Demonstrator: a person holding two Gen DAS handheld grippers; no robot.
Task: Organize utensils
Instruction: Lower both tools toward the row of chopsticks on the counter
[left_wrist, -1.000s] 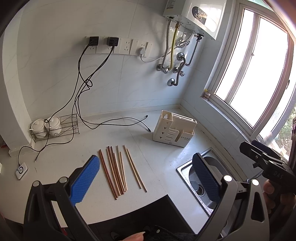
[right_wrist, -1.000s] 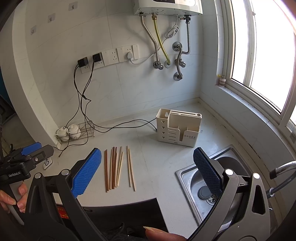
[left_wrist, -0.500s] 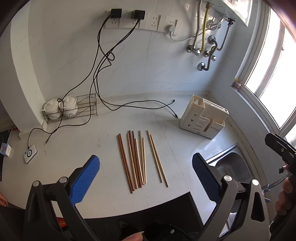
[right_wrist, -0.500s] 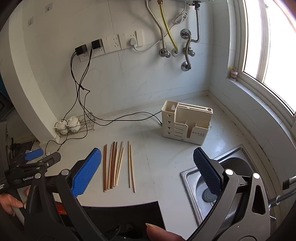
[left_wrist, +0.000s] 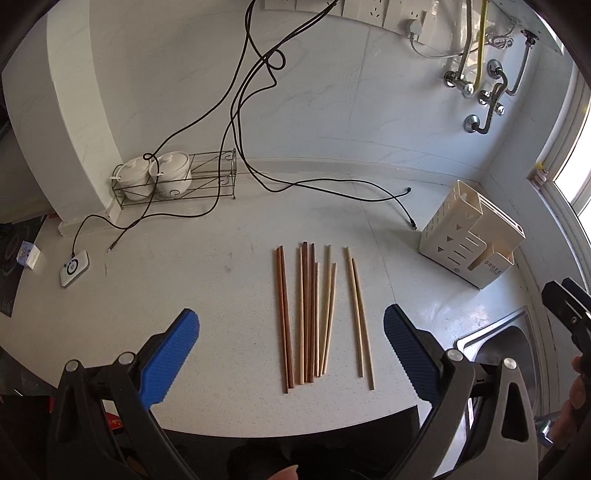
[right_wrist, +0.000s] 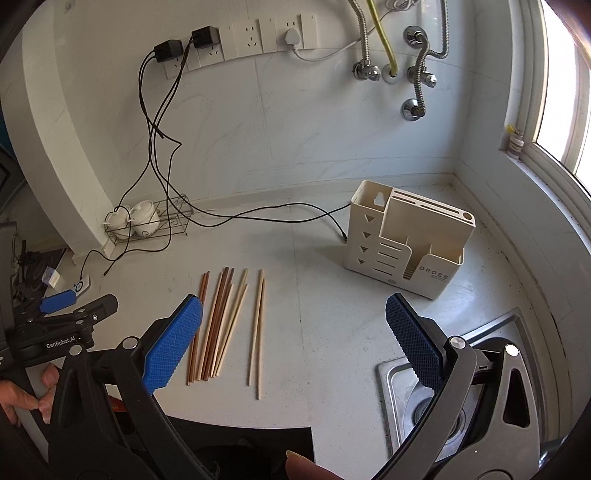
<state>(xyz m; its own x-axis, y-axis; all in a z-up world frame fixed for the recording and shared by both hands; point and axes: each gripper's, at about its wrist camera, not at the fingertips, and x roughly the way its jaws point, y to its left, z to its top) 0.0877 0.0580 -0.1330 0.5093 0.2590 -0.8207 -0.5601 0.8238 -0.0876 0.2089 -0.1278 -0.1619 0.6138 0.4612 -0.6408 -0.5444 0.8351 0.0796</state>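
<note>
Several wooden chopsticks (left_wrist: 314, 314) lie side by side on the grey counter, dark ones at left, pale ones at right; the right wrist view shows the same chopsticks (right_wrist: 225, 325). A cream slotted utensil holder (left_wrist: 472, 243) stands to their right, also the holder (right_wrist: 406, 243) in the right wrist view. My left gripper (left_wrist: 291, 343) hovers open above the near ends of the chopsticks, blue pads wide apart, nothing between them. My right gripper (right_wrist: 295, 339) is open too, over the counter between the chopsticks and the sink.
A steel sink (right_wrist: 424, 391) is cut into the counter at right. Black cables (left_wrist: 332, 184) trail across the back of the counter. A wire rack with two white pots (left_wrist: 162, 177) stands at back left, a small white device (left_wrist: 74, 267) near the left edge.
Both cameras have tilted down and moved closer to the counter; the chopsticks now sit centred between the left gripper's pads. Both grippers stay open.
</note>
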